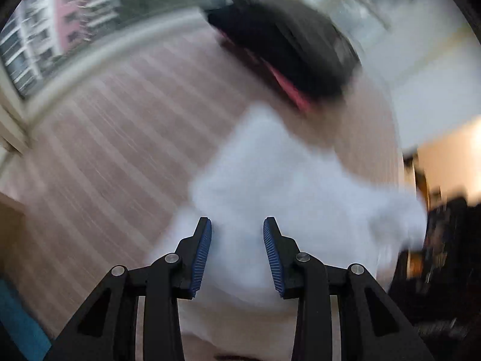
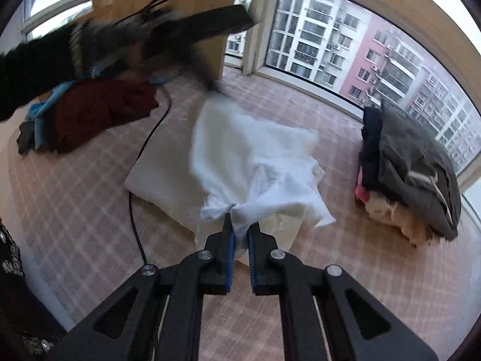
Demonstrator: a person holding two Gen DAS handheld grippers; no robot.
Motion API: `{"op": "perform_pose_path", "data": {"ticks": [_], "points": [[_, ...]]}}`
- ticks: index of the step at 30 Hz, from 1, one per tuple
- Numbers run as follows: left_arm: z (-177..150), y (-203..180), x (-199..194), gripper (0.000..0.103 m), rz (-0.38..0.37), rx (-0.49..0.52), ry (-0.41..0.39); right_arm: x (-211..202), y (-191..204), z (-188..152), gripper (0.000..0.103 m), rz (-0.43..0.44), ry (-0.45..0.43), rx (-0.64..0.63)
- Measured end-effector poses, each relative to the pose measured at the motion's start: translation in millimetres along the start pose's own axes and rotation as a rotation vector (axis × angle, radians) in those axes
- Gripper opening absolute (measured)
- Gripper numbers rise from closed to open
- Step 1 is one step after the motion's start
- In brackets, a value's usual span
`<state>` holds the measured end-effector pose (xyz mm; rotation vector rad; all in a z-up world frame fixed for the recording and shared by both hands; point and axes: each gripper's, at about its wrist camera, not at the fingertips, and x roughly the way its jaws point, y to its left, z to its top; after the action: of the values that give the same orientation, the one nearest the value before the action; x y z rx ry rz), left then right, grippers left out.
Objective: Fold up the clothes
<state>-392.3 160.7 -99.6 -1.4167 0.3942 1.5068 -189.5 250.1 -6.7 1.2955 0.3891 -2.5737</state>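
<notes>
The right gripper (image 2: pixel 240 225) has its jaws nearly together, pinching a bunched corner of the white cloth (image 2: pixel 255 162), which fans out ahead of them in a loose, crumpled spread. The left gripper (image 1: pixel 237 225) shows its jaws partly apart with white cloth (image 1: pixel 270 180) blurred in the gap and beyond — whether the pads press on it I cannot tell.

The cloth rests on a pink checked surface (image 2: pixel 75 198) — bed or mat, I cannot say which. In the right wrist view a black cable (image 2: pixel 135 210) runs across it past the cloth's left edge. A dark red garment (image 2: pixel 99 111) lies well off at upper left with blue fabric beside it; a pile (image 2: pixel 412 171) topped by a grey garment sits at right, near the window (image 2: pixel 345 45). Apartment blocks show through the glass.

In the right wrist view a dark-sleeved arm (image 2: pixel 36 72) reaches in from upper left, carrying the blurred left gripper (image 2: pixel 207 27) down to the cloth's far edge. Both grippers point downward at the cloth.
</notes>
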Motion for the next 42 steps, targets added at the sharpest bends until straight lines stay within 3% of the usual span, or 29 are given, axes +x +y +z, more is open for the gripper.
{"op": "perform_pose_path", "data": {"ticks": [2, 5, 7, 9, 12, 14, 16, 18, 20, 22, 25, 29, 31, 34, 35, 37, 39, 42], "points": [[-22, -9, 7, 0.034, 0.013, 0.002, 0.027, -4, -4, 0, 0.008, -0.018, -0.009, 0.009], [-45, -13, 9, 0.034, 0.064, -0.004, 0.031, -5, -5, -1, 0.008, 0.028, -0.012, 0.045], [-46, -9, -2, 0.034, 0.070, -0.036, -0.011, -8, 9, -1, 0.008, 0.014, -0.024, 0.002], [-45, -6, -12, 0.034, 0.067, -0.060, -0.060, -14, 22, -1, 0.008, 0.057, -0.021, -0.034], [-39, -9, -22, 0.036, 0.042, -0.067, -0.128, 0, 36, -14, 0.011, 0.156, 0.097, -0.054], [-39, -17, -6, 0.038, 0.010, -0.039, -0.094, 19, 38, -32, 0.013, 0.161, 0.242, -0.064], [-41, -26, 20, 0.038, -0.011, -0.009, -0.026, 16, 26, -40, 0.013, 0.196, 0.284, -0.008], [-48, -29, 35, 0.038, -0.007, 0.000, 0.008, -2, -2, -36, 0.013, 0.207, 0.233, 0.093], [-53, -30, 36, 0.038, -0.008, -0.005, 0.010, -14, -35, -25, 0.021, 0.172, 0.157, 0.202], [-55, -30, 25, 0.038, -0.006, -0.015, -0.015, -9, -65, -16, 0.054, 0.169, 0.105, 0.290], [-58, -35, 3, 0.038, 0.021, -0.013, -0.065, 27, -86, -25, 0.056, 0.161, 0.177, 0.387], [-69, -53, -16, 0.039, 0.057, 0.023, -0.092, 56, -87, -62, 0.056, 0.444, 0.252, 0.631], [-70, -64, -19, 0.039, 0.043, 0.030, -0.089, 50, -79, -73, 0.056, 0.500, 0.216, 0.682], [-71, -79, -11, 0.039, 0.036, 0.057, -0.074, 47, -69, -72, 0.056, 0.491, 0.155, 0.695], [-71, -82, -7, 0.039, 0.040, 0.060, -0.069, 49, -65, -69, 0.051, 0.479, 0.143, 0.684], [-72, -77, -1, 0.039, 0.052, 0.043, -0.063, 61, -54, -58, 0.004, 0.472, 0.169, 0.612], [-72, -75, -2, 0.038, 0.068, 0.027, -0.065, 63, -44, -45, 0.004, 0.423, 0.194, 0.525], [-72, -69, -7, 0.039, 0.080, 0.001, -0.074, 33, -32, -16, 0.004, 0.298, 0.125, 0.361]]}}
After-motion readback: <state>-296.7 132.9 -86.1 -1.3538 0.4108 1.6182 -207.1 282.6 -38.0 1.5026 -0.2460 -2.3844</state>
